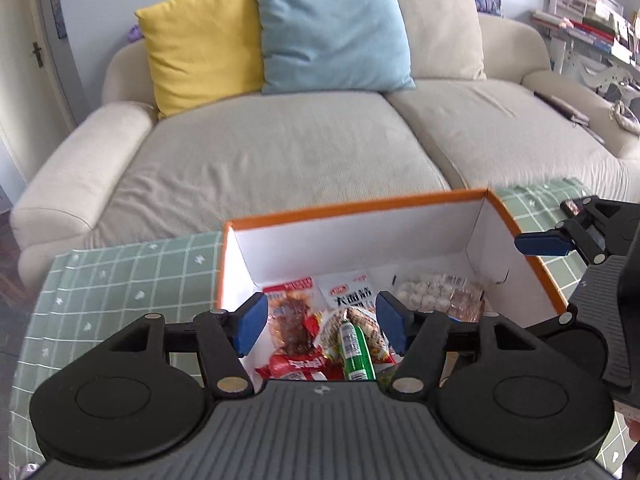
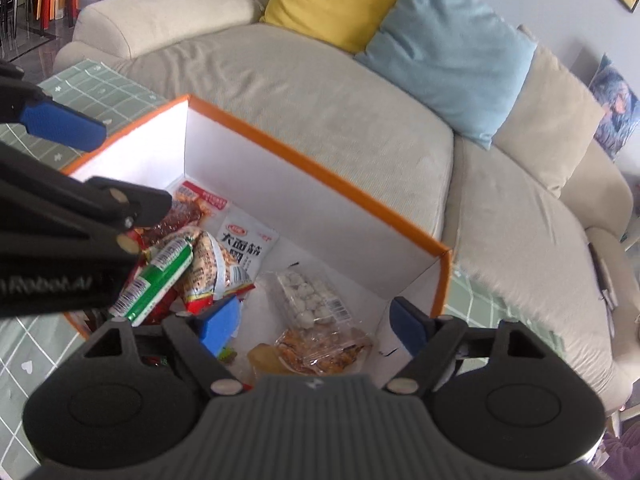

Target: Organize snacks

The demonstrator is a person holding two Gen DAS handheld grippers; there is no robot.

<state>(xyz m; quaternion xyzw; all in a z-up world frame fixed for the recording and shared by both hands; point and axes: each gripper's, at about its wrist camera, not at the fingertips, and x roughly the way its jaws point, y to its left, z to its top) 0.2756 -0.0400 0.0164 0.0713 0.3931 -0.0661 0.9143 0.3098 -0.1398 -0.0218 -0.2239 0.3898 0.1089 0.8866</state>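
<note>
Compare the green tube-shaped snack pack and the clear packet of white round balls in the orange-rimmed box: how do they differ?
The green tube-shaped snack pack is opaque, long and narrow; the clear packet of white round balls is see-through and broad. The tube lies tilted on top of a heap of other wrappers; the clear packet lies flat on the box floor. Both are inside the orange-rimmed box, and neither is held.

Box [image 1: 360,216] sat on table [image 1: 100,280], sofa [image 1: 280,152] behind it. Snacks [image 1: 320,336] lay in box; cushions [image 1: 332,32] rested on sofa.

One box [image 2: 320,168] — three cushions [image 1: 332,32] — two tongs [image 1: 322,326].
</note>
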